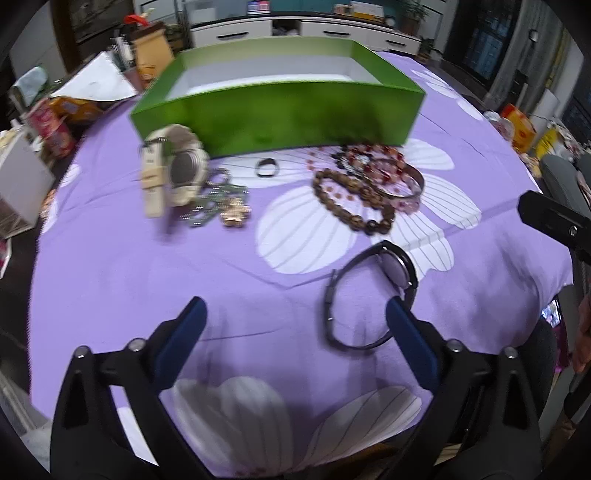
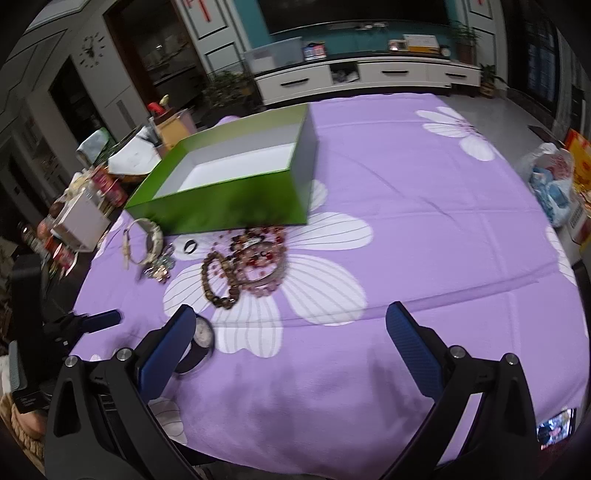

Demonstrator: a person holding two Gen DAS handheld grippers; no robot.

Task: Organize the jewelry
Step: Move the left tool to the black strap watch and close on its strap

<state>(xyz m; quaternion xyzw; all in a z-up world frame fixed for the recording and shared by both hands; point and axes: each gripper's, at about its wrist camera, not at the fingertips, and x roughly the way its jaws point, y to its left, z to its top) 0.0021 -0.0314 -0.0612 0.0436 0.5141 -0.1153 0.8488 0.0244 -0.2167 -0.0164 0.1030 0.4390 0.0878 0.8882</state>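
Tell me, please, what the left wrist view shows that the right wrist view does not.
Only the left wrist view shows the black watch's whole closed strap loop and the open left gripper. Only the right wrist view shows the wall clock, the television and the open right gripper. Both share the green box, the cream watch, the small dark ring and the bead bracelets.

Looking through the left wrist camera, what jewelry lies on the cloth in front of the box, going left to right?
White watch → green bead chain with gold flower → small dark ring → brown bead bracelet → metal bangle. The black watch lies nearer, overlapping their span.
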